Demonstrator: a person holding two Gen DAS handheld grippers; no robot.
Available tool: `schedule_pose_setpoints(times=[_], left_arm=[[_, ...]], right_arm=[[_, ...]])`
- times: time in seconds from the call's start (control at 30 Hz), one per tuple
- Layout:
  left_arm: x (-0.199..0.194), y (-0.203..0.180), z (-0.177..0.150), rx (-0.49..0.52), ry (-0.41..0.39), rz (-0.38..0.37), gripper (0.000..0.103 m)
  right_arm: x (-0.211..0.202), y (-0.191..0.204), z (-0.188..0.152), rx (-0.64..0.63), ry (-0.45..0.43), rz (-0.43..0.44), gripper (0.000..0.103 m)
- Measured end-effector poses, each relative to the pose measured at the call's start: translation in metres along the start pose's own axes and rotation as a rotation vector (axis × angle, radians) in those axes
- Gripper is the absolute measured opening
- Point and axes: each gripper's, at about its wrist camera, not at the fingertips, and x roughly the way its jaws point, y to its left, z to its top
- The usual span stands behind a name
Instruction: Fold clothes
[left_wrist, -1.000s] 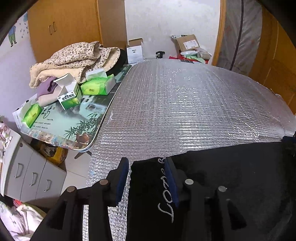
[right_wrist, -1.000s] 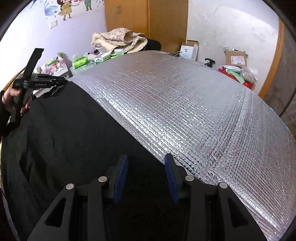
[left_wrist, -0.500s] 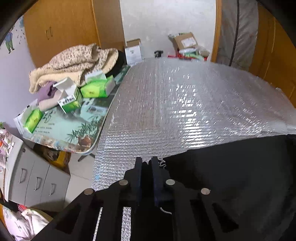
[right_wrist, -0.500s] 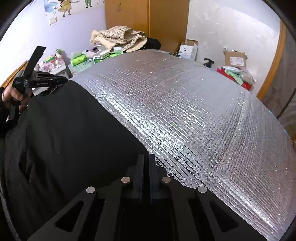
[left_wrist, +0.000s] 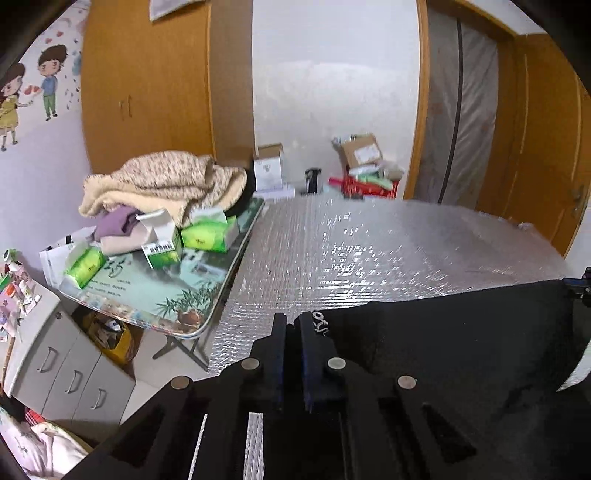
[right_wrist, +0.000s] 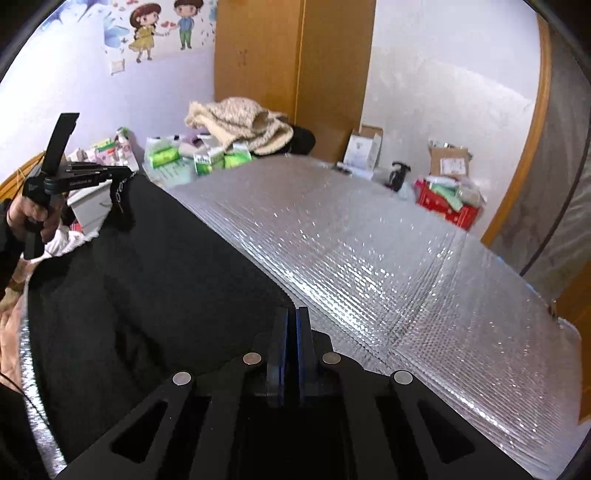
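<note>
A: Where is the garment?

B: The black garment hangs stretched between the two claws, its top edge running from one to the other and its body draped down over the near side of the silver quilted mat. A white embroidered script sits on the cloth just right of the left gripper's tips.

A: And the claws themselves?

B: The left gripper has its blue-padded fingers pressed together on one top corner of the cloth — the fabric spreads away to its right. The right gripper is pinched tight on the opposite corner, with the cloth falling away to its left and the bare foil mat ahead and to the right of it. From the right wrist view the left gripper shows far off to the left, held in the person's hand, the corner of the garment bunched at its tip.

A: What lies beyond?

B: Ahead and left of the left gripper stands a folding table with a bamboo print, touching the mat's edge. On it — green tissue packs, a small green-and-white box, and a heap of beige fleece blankets. Below it to the left is a grey drawer unit. Farther ahead are a wooden wardrobe, cardboard boxes and a red crate against the white wall.
</note>
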Motion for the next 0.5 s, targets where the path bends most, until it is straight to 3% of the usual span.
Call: schedule_pose_setpoints(times=[0.3,0.5], left_arm=[[-0.089,-0.003,-0.031,-0.019,-0.145,-0.015,0.007],[-0.122,-0.003,-0.081,-0.067,-0.155,-0.02,0.006]], right_arm=[[-0.079,0.046,-0.013,-0.044,-0.109,0.007,0.004],[-0.11,0.082,-0.042,-0.059,-0.112,0.048,0.004]])
